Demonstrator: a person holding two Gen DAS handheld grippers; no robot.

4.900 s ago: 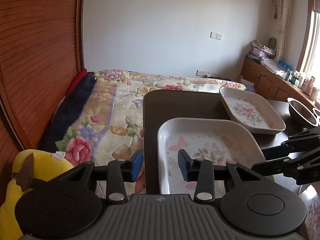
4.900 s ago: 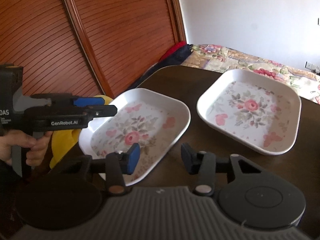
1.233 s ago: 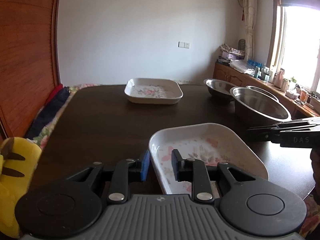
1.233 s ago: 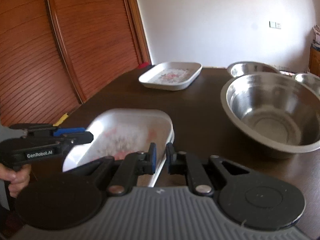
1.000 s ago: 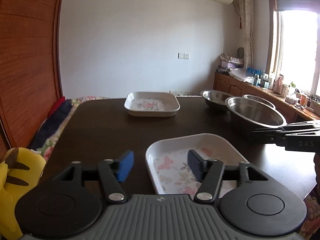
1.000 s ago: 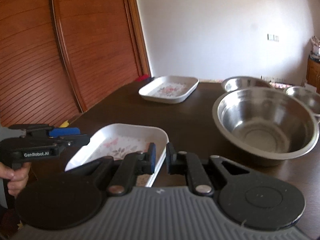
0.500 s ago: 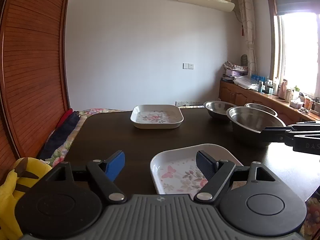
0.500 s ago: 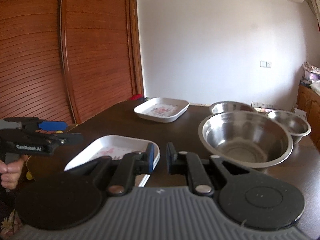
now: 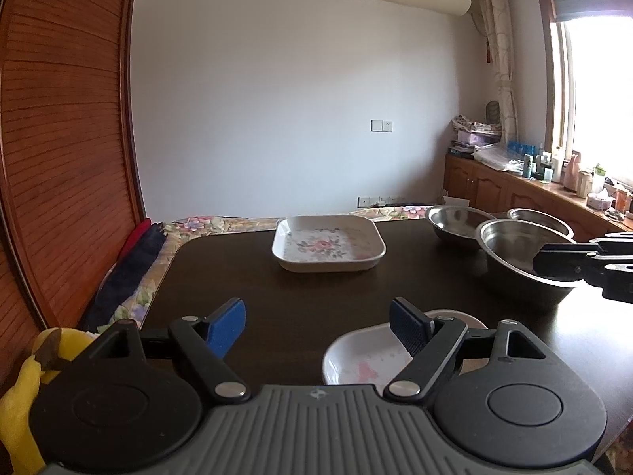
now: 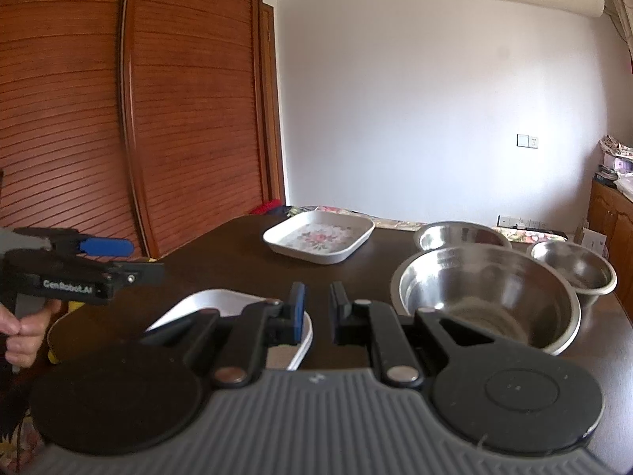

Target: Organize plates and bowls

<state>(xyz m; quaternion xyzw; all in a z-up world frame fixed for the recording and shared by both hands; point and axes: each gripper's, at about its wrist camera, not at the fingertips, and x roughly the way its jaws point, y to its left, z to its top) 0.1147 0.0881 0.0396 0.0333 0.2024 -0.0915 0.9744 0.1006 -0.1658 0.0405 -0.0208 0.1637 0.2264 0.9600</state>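
Standing empty: two floral plates (image 9: 328, 243) (image 9: 368, 356), three steel bowls (image 10: 486, 293).

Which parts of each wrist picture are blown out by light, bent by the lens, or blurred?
Left wrist view: the window at the right edge is blown out to white, and the wooden door bows with fisheye distortion. Right wrist view: lighting is even with no such glare, the door panels curve likewise, and the big steel bowl looks slightly soft.
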